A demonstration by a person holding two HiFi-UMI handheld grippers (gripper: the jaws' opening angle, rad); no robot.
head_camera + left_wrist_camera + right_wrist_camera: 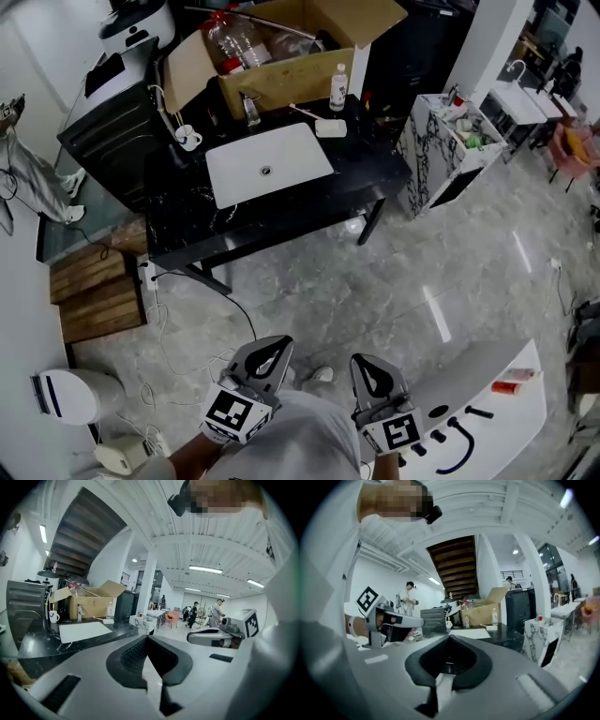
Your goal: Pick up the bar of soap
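The bar of soap point(330, 128) is a small white block lying on the black table point(366, 173), just right of the white sink basin point(267, 167). It is far from both grippers. It shows as a pale slab point(108, 621) in the left gripper view and as a small one point(492, 627) in the right gripper view. My left gripper point(275, 345) and right gripper point(362, 362) are held close to my body at the bottom of the head view, over the marble floor. Both point towards the table. Each pair of jaws meets at the tip with nothing between them point(146, 638) point(449, 638).
An open cardboard box point(281, 66), a white bottle point(338, 87) and a mug point(187, 139) stand behind the basin. A marbled cabinet point(441, 155) is right of the table. Wooden pallets point(94, 291) and cables lie at left; a white bench point(487, 412) at lower right. People stand far off.
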